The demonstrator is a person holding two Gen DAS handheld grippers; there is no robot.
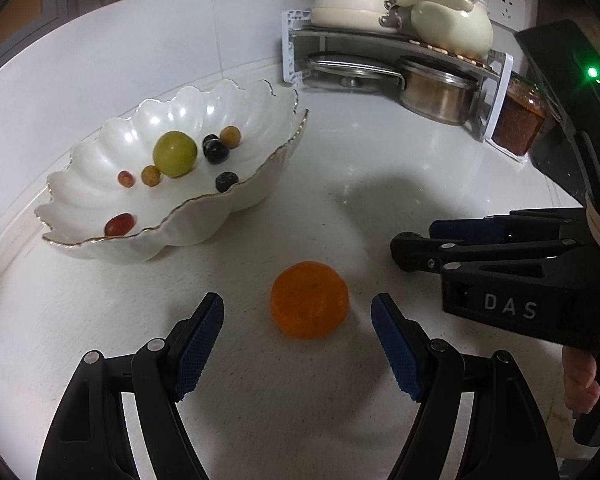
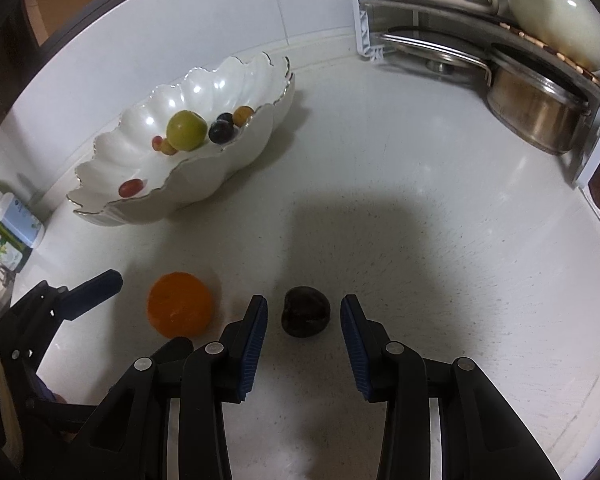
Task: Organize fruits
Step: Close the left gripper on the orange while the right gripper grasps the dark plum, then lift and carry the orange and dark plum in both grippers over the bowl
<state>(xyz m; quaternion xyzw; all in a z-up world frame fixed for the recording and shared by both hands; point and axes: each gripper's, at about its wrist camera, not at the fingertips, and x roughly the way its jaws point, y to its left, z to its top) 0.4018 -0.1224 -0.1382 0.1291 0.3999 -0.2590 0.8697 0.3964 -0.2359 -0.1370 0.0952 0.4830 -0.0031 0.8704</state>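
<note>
Scalloped white bowl (image 1: pixel 172 200) of small fruit on a white counter (image 1: pixel 340 152), two loose fruits in front.

Left gripper (image 1: pixel 298 320), fingers apart, flanks the orange (image 1: pixel 309 299). Only the right wrist view shows the dark plum (image 2: pixel 306 311), lying between the spread fingers of the right gripper (image 2: pixel 304 318).

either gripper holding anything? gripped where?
Nothing held. Left gripper open around the orange; right gripper open around the dark fruit, no contact.

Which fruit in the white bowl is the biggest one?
The green round fruit in the middle of the scalloped white bowl. It is far larger than the small red, tan and dark fruits around it, and the only green one.
</note>
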